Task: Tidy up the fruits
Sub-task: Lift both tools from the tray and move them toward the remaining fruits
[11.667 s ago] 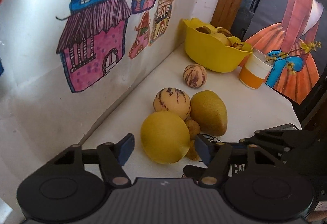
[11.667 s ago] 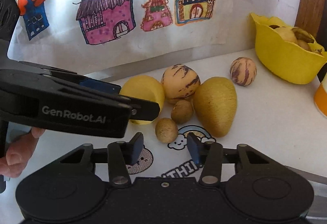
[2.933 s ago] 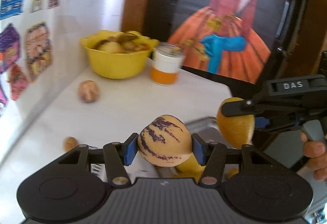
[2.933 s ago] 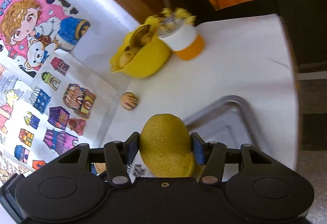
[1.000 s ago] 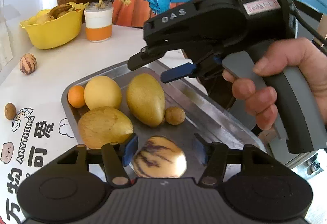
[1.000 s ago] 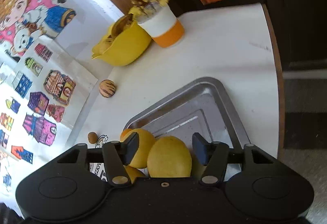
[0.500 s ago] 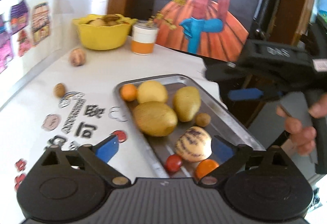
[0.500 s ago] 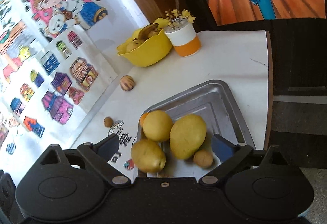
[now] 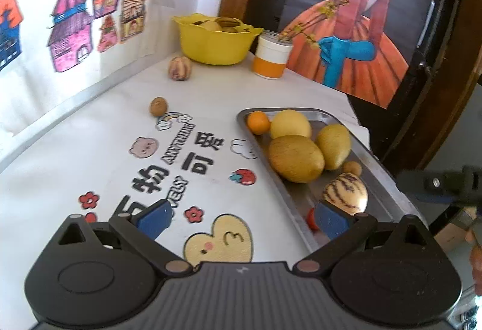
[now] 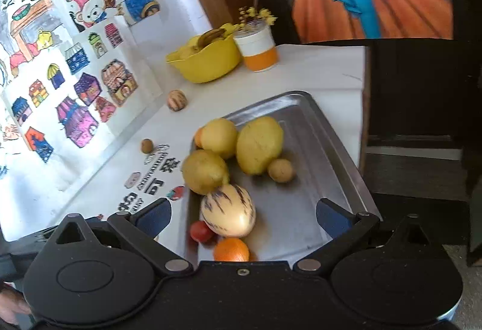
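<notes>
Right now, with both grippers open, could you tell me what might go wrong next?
The metal tray appears to sit near the table edge, so a nudge might tip it. The striped melon and other round fruit lie loose and could roll. The small brown fruit on the cloth may skid when grasped.

Fruit-filled metal tray (image 9: 388, 176) right of wide-spread, empty left gripper (image 9: 241, 217) fingers (image 9: 153, 217)

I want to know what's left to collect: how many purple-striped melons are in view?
2. One striped melon lies in the metal tray, beside the red tomato. The other sits on the table near the yellow bowl. More may be hidden in that bowl.
</notes>
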